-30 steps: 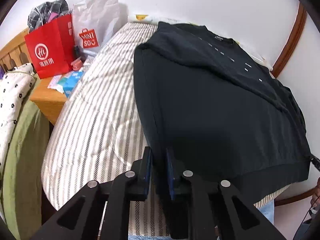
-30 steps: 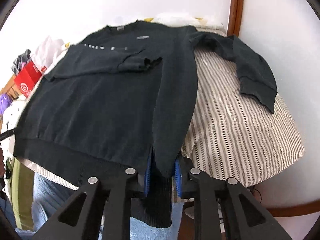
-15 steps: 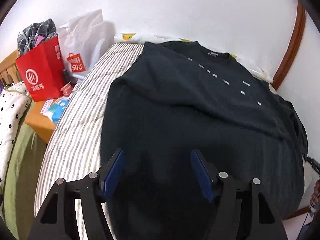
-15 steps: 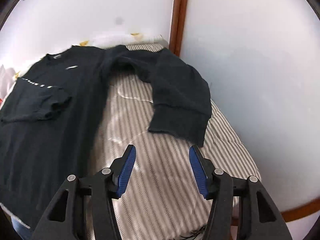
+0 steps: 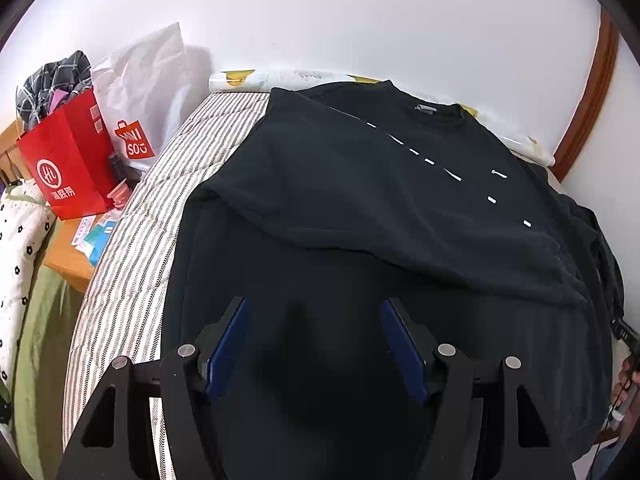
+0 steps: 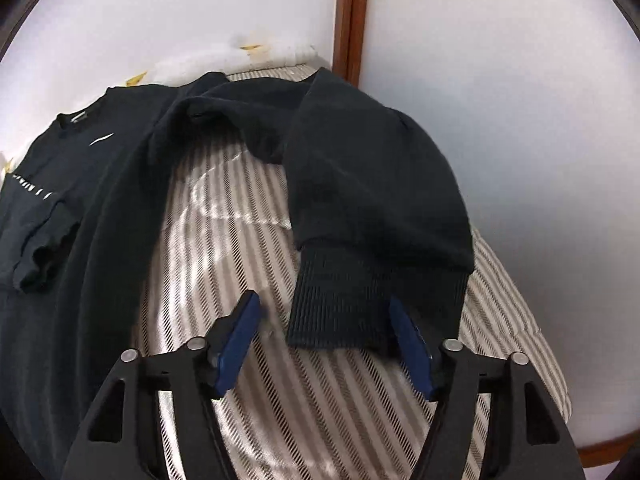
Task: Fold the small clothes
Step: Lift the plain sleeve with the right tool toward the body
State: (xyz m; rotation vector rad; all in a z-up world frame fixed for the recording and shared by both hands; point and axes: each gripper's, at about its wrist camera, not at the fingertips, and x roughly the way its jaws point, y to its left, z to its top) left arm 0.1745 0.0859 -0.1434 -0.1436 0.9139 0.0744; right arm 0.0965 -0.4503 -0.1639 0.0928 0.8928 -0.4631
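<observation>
A black sweatshirt (image 5: 360,216) lies flat on the striped bed (image 5: 132,248), with one sleeve folded across its chest. My left gripper (image 5: 312,312) is open and empty, hovering over the sweatshirt's lower body. In the right wrist view the sweatshirt's body (image 6: 80,200) lies at the left and its other sleeve (image 6: 360,184) stretches out over the striped bed (image 6: 224,216). The ribbed cuff (image 6: 360,296) of that sleeve lies between the jaws of my open right gripper (image 6: 324,308), which stand apart on either side of it.
A red paper bag (image 5: 68,168) and a white Miniso bag (image 5: 140,100) stand on a wooden side table (image 5: 68,256) left of the bed. White walls and a brown wooden trim (image 6: 348,16) bound the far side. A floral quilt (image 5: 16,248) lies at far left.
Both grippers let go of the sweatshirt's hem and opened. The left one rose over the body. The right one swung right to the outstretched sleeve's cuff.
</observation>
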